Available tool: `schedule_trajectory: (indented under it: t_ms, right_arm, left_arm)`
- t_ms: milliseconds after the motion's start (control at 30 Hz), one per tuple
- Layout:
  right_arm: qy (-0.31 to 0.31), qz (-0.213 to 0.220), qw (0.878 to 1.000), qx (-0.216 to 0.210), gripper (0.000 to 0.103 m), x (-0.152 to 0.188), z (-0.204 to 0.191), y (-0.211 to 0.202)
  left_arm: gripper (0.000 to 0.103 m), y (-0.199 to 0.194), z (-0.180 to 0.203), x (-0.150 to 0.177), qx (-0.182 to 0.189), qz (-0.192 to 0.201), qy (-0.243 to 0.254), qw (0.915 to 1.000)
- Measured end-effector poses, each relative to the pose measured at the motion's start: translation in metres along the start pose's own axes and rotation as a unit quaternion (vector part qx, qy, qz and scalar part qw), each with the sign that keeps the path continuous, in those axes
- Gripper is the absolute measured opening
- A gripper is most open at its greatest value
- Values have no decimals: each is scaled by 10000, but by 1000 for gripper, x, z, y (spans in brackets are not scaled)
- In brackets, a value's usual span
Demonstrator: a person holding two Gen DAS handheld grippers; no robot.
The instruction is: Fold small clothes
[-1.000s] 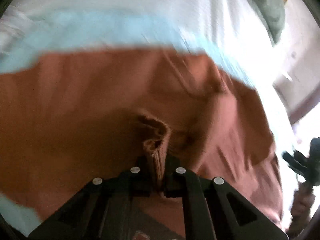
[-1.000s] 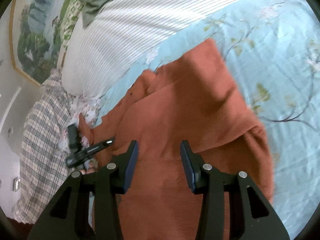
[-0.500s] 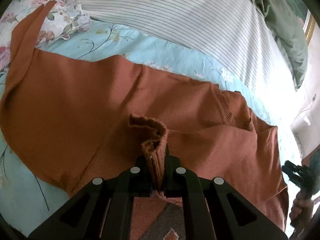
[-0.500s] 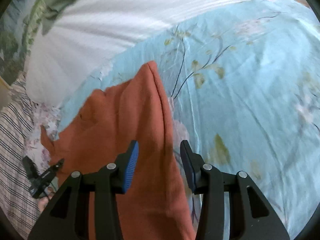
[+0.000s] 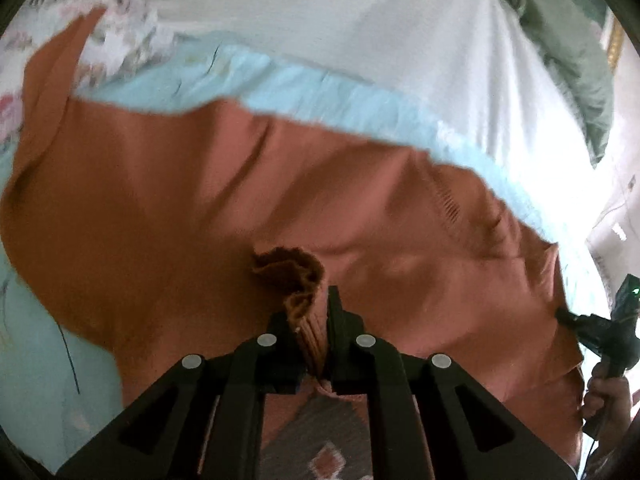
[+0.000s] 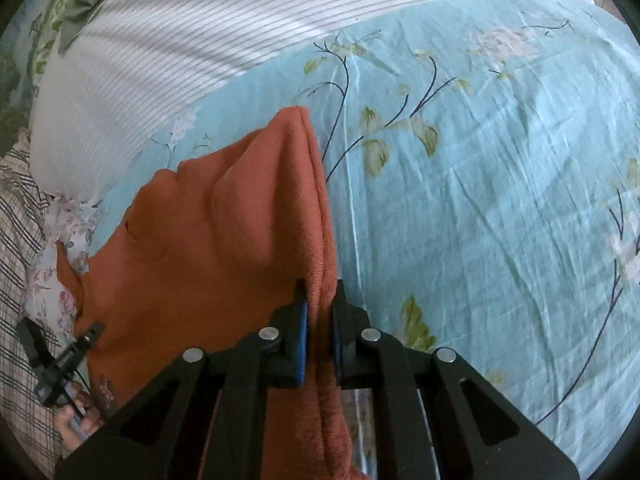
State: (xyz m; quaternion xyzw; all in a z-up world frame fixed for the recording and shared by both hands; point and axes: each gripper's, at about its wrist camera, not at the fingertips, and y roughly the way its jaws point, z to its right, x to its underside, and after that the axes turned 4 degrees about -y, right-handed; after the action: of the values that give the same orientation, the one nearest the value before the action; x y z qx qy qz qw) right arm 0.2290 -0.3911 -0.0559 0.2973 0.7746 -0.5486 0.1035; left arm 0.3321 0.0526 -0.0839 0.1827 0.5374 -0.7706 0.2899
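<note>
Pinching a bunched, ribbed edge of the rust-orange sweater (image 5: 224, 184) at the near end of the left wrist view: left tool (image 5: 310, 316) clenched on that knit, pads tight, cloth puckered into a small brown fold just ahead of the tips. Spreading away from that grip, the garment's body, wide and mostly flat on the bed, long axis running left to right across the view, one sleeve trailing up toward the upper left corner. Out at the right rim, small and dark, the right tool (image 5: 576, 324), set at the sweater's opposite edge.

Gripping likewise in the right wrist view: right tool (image 6: 320, 320) clamped on a doubled, folded edge of the sweater (image 6: 208, 248), blue pads pressed on both faces of the cloth. Running straight ahead from those tips, a crisp crease; all the cloth lying to its left, bare blue floral bedsheet (image 6: 480, 200) to its right. Low at the left rim, the left tool (image 6: 86, 338).

Judging from this: two grips at opposite ends of one span, cloth between them, so the coming move likely a carry across the long axis. Beyond the sheet, a striped white pillow (image 6: 168, 56), then a green cloth (image 5: 576, 40) at the far corner.
</note>
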Motion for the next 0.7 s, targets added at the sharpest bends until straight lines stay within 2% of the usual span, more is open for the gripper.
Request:
schedule_trajectory:
  t_ms: [67, 100, 167, 200, 233, 267, 333, 367, 400, 433, 500, 600, 700]
  right_arm:
    - [-45, 282, 9991, 299, 17, 2, -11, -20]
    - [-88, 398, 9988, 282, 17, 5, -16, -27]
    - [-366, 525, 9979, -27, 18, 15, -36, -38]
    - [-494, 425, 9977, -196, 24, 21, -44, -36]
    - [-606, 142, 9972, -414, 28, 31, -53, -25]
    - [-645, -65, 9970, -416, 37, 37, -55, -17]
    - [-724, -363, 9966, -175, 39, 49, -56, -2]
    - [-685, -210, 9972, -191, 39, 52, -55, -7]
    - [-560, -209, 9980, -206, 39, 53, -54, -12]
    - [-393, -219, 9984, -343, 40, 54, -54, -18]
    - [-292, -119, 9973, -665, 43, 58, -55, -31]
    - [-465, -28, 9959, -779, 49, 67, -68, -48]
    - [-565, -71, 9928, -1052, 52, 79, -85, -56]
  left_arm:
    - [15, -4, -6, 2, -25, 2, -37, 10000]
    - [17, -7, -7, 2, -79, 36, -22, 10000]
    - [17, -10, -10, 2, -160, 70, -1, 9998]
    - [17, -11, -11, 3, -173, 63, -13, 9998]
    - [18, -11, -13, 3, -184, 43, -38, 9998]
    - [18, -12, -14, 4, -196, 32, -52, 9998]
    - [18, -18, -19, 6, -274, 63, -70, 9996]
    - [18, -22, -22, 6, -326, 84, -88, 9994]
    - [22, -27, -26, 6, -363, 112, -125, 9992]
    - [32, -34, -34, 5, -398, 157, -206, 9989]
    - [44, -50, -50, 0, -524, 300, -393, 9974]
    - [65, -75, -84, -17, -961, 609, -856, 9898]
    - [73, -92, -115, -37, -1341, 931, -1256, 9786]
